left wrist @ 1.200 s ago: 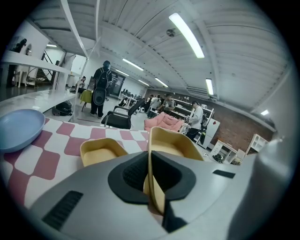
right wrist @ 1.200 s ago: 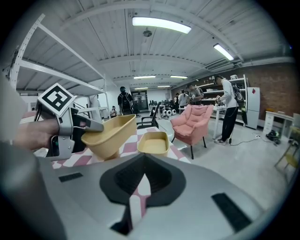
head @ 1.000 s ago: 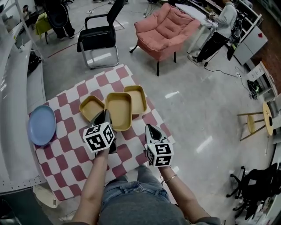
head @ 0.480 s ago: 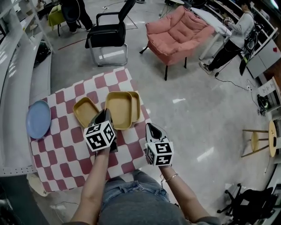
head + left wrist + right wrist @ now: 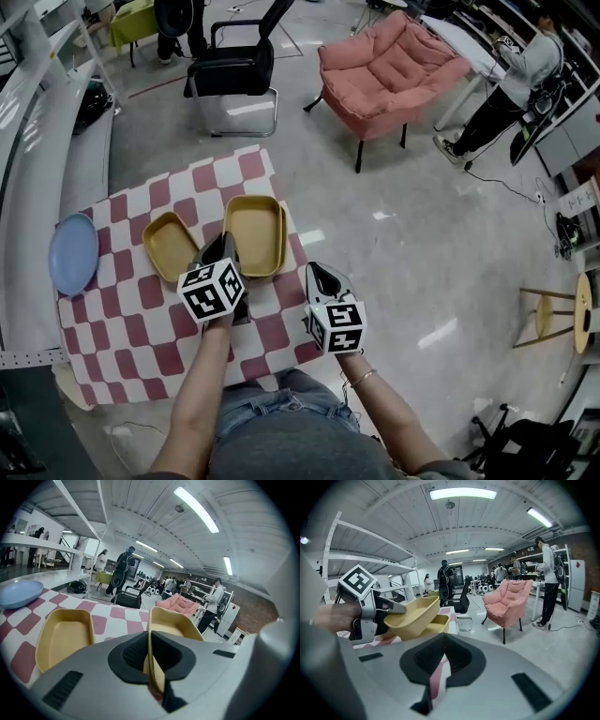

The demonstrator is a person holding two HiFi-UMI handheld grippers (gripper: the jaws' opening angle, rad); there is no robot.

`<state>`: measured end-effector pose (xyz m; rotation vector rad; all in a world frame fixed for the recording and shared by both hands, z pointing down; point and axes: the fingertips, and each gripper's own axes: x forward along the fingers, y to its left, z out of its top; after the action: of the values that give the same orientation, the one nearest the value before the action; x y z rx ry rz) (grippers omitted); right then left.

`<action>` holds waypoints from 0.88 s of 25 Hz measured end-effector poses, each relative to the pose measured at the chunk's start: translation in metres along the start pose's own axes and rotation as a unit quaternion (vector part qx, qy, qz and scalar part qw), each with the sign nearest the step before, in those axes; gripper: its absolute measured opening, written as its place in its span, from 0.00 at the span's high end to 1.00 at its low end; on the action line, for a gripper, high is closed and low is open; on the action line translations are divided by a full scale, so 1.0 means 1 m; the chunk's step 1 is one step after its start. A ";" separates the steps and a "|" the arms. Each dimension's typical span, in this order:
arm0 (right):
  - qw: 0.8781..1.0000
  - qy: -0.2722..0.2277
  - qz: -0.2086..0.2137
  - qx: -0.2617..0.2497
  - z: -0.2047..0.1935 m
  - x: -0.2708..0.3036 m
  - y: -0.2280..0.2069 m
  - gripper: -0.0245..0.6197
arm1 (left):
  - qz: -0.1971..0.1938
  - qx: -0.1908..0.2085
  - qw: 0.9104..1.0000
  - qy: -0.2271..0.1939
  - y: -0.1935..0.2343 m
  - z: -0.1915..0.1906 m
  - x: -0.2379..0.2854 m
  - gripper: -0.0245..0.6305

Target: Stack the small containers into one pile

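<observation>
The left gripper [image 5: 225,247] pinches the near wall of a yellow container [image 5: 253,232], its jaws clamped on the rim. The container is lifted and tilted, hanging right over a second container [image 5: 437,626] on the checked tablecloth [image 5: 141,323], long axes roughly aligned, so lowering should nest them. A third container [image 5: 171,246] lies just left, nearer this gripper. The right gripper [image 5: 319,275] hovers closed and empty
</observation>
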<state>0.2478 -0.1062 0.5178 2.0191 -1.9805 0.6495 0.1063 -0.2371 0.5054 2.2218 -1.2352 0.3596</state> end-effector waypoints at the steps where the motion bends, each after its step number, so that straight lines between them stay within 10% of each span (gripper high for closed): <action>1: 1.000 0.001 0.001 0.000 0.000 0.002 -0.002 0.95 | -0.001 -0.001 1.000 0.001 -0.001 0.000 0.003 0.92; 22: 0.999 0.025 0.019 0.011 -0.007 0.028 -0.014 0.95 | 0.010 0.024 0.998 0.054 -0.001 -0.034 0.039 0.92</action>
<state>0.2601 -0.1270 0.5394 1.9622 -1.9973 0.7252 0.1298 -0.2431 0.5515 2.1993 -1.2044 0.5158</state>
